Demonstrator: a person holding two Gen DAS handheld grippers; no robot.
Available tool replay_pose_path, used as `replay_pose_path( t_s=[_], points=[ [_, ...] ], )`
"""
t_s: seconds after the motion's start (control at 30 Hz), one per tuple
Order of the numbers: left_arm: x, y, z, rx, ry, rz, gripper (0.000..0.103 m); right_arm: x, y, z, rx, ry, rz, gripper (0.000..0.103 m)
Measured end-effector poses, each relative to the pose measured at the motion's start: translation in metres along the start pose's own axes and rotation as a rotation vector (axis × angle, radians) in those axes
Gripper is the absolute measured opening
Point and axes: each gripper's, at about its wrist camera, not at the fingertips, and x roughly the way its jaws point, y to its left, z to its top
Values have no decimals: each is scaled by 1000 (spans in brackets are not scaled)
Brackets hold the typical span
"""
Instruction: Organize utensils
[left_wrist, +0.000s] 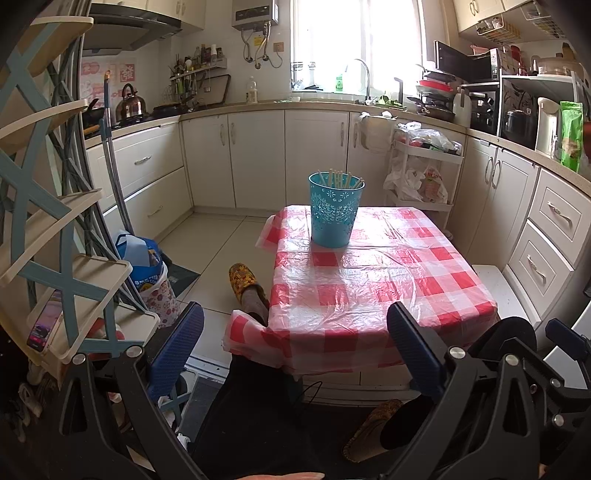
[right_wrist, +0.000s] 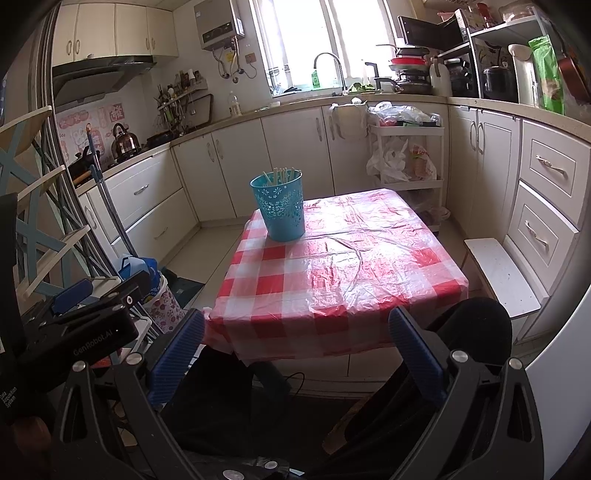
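Note:
A blue perforated holder (left_wrist: 334, 212) stands upright on the far left part of the table with the red-and-white checked cloth (left_wrist: 388, 273). Several pale chopsticks (left_wrist: 340, 179) stick up inside it. It also shows in the right wrist view (right_wrist: 281, 208), with the chopsticks (right_wrist: 280, 174) in it, on the same cloth (right_wrist: 343, 266). My left gripper (left_wrist: 295, 332) is open and empty, held back from the table's near edge. My right gripper (right_wrist: 297, 332) is open and empty too, just short of the near edge. The left gripper's body (right_wrist: 85, 321) shows at the left of the right wrist view.
A blue-and-cream shelf rack (left_wrist: 55, 206) stands at the left with a phone (left_wrist: 44, 321) on it. A white stool (right_wrist: 502, 273) and a white cart (right_wrist: 406, 155) stand at the right. Cabinets ring the room. A person's legs and yellow slippers (left_wrist: 245, 280) are beside the table.

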Motion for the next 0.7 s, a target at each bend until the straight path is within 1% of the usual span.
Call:
replay_pose_path(
  t_s=[0.7],
  points=[
    [0,-1,0,-1,3,1,95,3,-2,1,3,15,7,96]
  ],
)
